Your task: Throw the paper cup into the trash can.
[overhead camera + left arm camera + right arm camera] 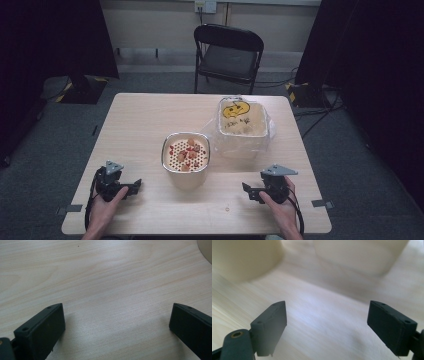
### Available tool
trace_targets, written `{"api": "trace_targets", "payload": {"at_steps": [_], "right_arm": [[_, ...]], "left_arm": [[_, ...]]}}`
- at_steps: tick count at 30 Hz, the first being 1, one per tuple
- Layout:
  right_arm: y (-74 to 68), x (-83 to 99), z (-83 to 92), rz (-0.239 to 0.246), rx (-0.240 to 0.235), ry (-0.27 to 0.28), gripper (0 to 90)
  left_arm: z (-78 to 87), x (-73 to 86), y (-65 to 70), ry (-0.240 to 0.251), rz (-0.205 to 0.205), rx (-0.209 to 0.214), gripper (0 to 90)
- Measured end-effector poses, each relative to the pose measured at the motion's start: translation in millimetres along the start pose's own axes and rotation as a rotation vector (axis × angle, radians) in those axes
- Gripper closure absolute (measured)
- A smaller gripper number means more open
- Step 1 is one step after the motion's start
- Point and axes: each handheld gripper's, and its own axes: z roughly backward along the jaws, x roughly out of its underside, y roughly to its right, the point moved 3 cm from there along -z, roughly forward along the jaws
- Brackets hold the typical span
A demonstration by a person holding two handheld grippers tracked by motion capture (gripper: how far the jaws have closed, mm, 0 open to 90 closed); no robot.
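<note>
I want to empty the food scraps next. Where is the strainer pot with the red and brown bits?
In the high view the strainer pot stands near the table's middle, between the two grippers, just left of and nearer the person than the bag-lined bin.

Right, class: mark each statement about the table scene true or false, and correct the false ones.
1. Both grippers, left and right, are open. True.
2. The right gripper holds the bag. False: it holds nothing and rests apart from it.
3. The strainer has food pieces in it. True.
4. The bin stands nearer the person than the strainer. False: it stands farther back, to the right.
5. A chair stands beyond the table. True.
</note>
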Motion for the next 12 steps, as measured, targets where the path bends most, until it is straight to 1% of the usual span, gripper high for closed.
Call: {"api": "trace_targets", "payload": {"at_steps": [1,2,4,5,6,7,9,10,11,12], "right_arm": [[3.8,6.8,-5.9,0.016,0.016,-0.035,15.5],[3.8,6.8,-5.9,0.016,0.016,-0.035,15.5],[8.4,12.0,-10.2,0.004,0.045,-0.060,15.6],[9.7,14.6,-12.4,0.002,0.051,-0.075,15.9],[11.1,16.8,-13.9,0.030,0.076,-0.090,15.6],[11.1,16.8,-13.9,0.030,0.076,-0.090,15.6],[12.9,16.9,-14.5,0.022,0.090,-0.083,15.5],[11.3,18.8,-16.8,0.045,0.113,-0.070,12.4],[11.3,18.8,-16.8,0.045,0.113,-0.070,12.4],[10.8,20.8,-17.6,0.044,0.114,-0.048,11.5]], "left_arm": [[0.0,0.0,0.0,0.000,0.000,0.000,0.0],[0.0,0.0,0.0,0.000,0.000,0.000,0.0],[0.0,0.0,0.0,0.000,0.000,0.000,0.0],[0.0,0.0,0.0,0.000,0.000,0.000,0.0],[0.0,0.0,0.0,0.000,0.000,0.000,0.0],[0.1,0.0,0.0,-0.001,0.000,0.002,0.0],[0.0,0.0,0.0,0.000,0.000,0.000,0.0],[0.0,0.0,0.0,0.000,0.000,0.000,0.0],[0.0,0.0,0.0,0.000,0.000,0.000,0.0],[0.1,0.1,0.0,0.000,-0.001,0.000,0.0]]}}
